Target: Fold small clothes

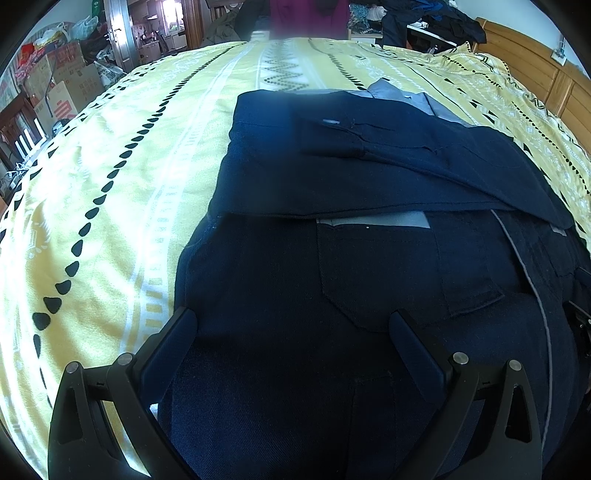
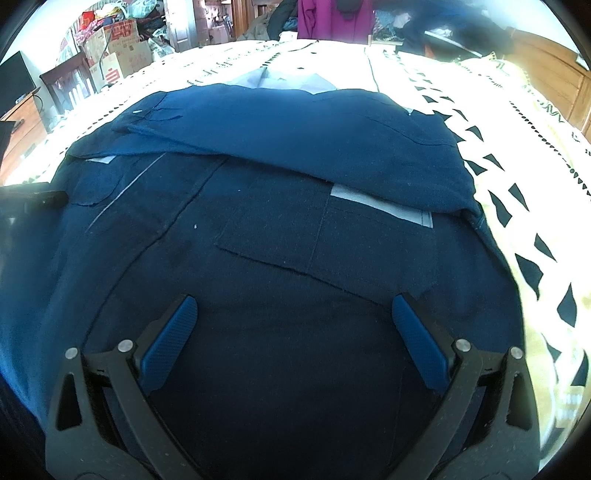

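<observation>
A dark navy garment with grey trim lies on the yellow patterned bedspread. Its far part is folded back toward me over the near part, with the fold edge running across. My left gripper is open just above the near left part of the cloth, nothing between its fingers. In the right wrist view the same garment fills the frame, its folded flap lying across the far half. My right gripper is open over the near right part, below a patch pocket.
The bedspread extends to the right of the garment. A wooden headboard stands at the far right. Cardboard boxes and bags are piled far left. Dark clothes are heaped beyond the bed. The other gripper shows at one edge.
</observation>
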`<action>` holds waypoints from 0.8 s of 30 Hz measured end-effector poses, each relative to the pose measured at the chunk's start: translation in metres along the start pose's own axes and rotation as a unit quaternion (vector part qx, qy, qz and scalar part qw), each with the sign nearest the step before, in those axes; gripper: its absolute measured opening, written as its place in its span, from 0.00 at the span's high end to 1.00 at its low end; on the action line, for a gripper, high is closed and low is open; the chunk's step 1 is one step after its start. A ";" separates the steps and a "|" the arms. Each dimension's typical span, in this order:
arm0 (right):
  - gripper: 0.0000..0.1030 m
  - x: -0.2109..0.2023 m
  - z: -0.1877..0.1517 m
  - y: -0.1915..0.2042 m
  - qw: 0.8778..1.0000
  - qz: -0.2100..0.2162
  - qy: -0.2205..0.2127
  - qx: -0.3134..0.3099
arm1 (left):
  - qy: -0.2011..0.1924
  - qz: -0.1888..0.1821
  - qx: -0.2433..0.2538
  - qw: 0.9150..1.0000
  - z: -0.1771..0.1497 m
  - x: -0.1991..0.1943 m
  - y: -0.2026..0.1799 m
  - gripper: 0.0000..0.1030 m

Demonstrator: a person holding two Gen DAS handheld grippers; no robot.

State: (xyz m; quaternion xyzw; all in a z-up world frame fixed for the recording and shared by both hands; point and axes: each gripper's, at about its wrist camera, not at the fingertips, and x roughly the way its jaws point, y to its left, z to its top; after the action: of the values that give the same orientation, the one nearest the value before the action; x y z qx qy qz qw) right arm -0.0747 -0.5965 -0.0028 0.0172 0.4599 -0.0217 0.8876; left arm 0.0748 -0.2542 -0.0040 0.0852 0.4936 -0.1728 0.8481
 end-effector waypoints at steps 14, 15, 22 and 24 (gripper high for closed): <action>0.01 -0.160 -0.074 -0.065 0.999 0.027 0.008 0.046 | -0.063 -0.080 -0.047 0.994 -0.093 -0.165 0.117 0.10; 0.01 -0.165 -0.084 -0.069 0.998 0.022 0.017 0.050 | -0.056 -0.089 -0.055 0.993 -0.106 -0.171 0.124 0.10; 0.19 -0.155 -0.137 -0.083 0.989 0.049 0.105 0.088 | 0.007 -0.163 -0.065 0.984 -0.179 -0.172 0.123 0.30; 0.20 -0.149 -0.144 -0.084 0.988 0.048 0.114 0.094 | 0.019 -0.172 -0.064 0.983 -0.191 -0.167 0.114 0.32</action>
State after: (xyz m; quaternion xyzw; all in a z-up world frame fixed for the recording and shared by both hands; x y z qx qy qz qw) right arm -0.2823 -0.6697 0.0347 0.1248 0.5530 -0.0202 0.8235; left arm -0.1126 -0.0534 0.0427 -0.0523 0.5269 -0.2828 0.7998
